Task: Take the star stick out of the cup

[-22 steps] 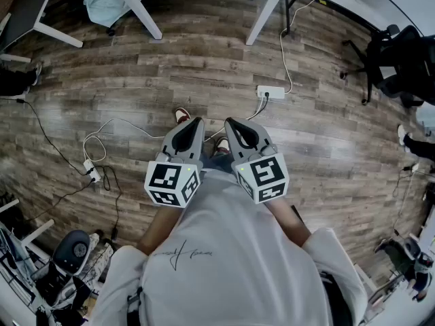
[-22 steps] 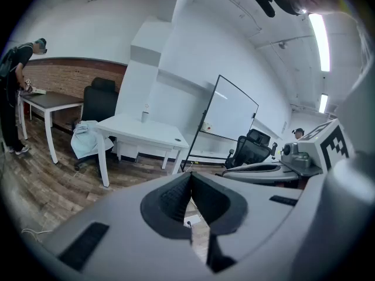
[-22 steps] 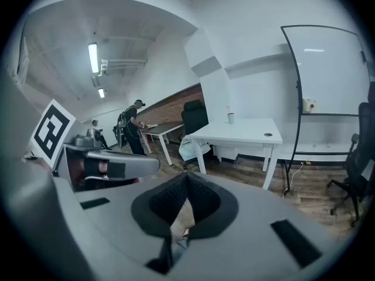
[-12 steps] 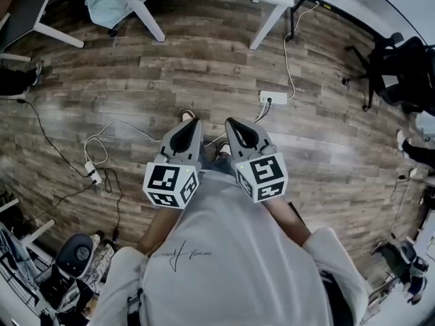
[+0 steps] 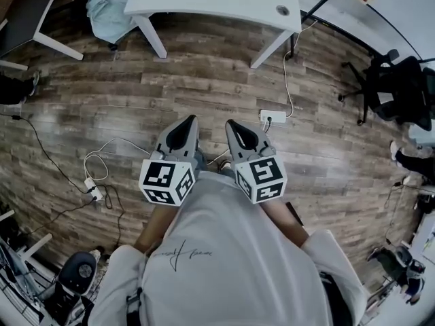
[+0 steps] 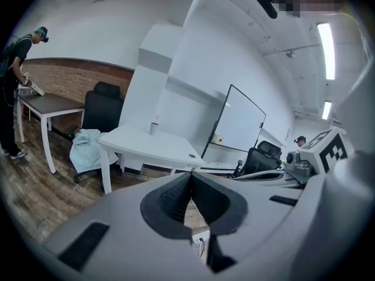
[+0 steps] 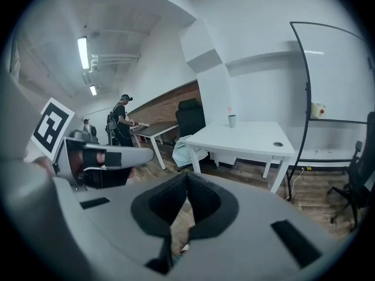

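Holding the left gripper and the right gripper side by side close to the chest, noses tipped a little toward the wooden floor. Probably a carrying posture for the walk-up, since nothing lies within reach yet. Showing the fingers pressed together at the tips on the left with nothing between them, and likewise closed and empty on the right. Sensible enough for now, though needing to open before any grasp. Looking ahead to the cup, upright toward the back of the white bench and well apart from both grippers. Seeing the star stick standing up out of it, thin and too small to read in detail. Judging the task barely begun: approach first, then a pinch on the stick above the rim. Noting, round the bench, an office chair with a pale cloth draped nearby on the left, a whiteboard on the right, and another black chair farther off. Minding the power strip and loose cables on the floor between here and the bench, a likely trip hazard. Spotting another person at a dark table well to the side, not in the way.
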The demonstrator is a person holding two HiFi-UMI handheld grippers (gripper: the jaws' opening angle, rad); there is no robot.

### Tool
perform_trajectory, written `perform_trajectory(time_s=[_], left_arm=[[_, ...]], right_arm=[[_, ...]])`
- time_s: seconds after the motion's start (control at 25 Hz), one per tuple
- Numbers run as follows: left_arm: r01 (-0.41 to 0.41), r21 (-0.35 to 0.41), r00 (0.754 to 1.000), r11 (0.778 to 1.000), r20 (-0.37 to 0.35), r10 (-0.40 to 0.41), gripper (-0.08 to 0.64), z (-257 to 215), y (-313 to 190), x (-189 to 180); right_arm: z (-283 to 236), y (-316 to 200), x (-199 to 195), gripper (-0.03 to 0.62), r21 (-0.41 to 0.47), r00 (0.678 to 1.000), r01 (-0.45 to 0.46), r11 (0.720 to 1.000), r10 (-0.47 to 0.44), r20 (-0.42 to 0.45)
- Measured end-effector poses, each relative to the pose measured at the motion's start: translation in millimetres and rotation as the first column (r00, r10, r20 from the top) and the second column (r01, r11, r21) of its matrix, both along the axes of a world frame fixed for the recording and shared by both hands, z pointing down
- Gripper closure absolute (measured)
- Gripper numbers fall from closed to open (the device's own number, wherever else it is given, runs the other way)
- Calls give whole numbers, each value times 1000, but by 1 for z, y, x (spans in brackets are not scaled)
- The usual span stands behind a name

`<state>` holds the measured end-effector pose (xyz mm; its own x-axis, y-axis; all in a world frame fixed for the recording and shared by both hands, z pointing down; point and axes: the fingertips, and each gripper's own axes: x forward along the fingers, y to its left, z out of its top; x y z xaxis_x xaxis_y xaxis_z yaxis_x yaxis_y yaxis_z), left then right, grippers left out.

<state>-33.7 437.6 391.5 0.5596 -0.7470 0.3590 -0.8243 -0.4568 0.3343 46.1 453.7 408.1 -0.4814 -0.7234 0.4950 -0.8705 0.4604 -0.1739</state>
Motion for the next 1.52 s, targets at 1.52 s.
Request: perform_trajectory(time_s=[1.52], left_arm=[[-43, -49, 998, 998, -47, 41, 552, 15, -136, -68]], right_arm=[[4, -142, -71, 584, -25, 1000, -18, 1000, 18, 2]])
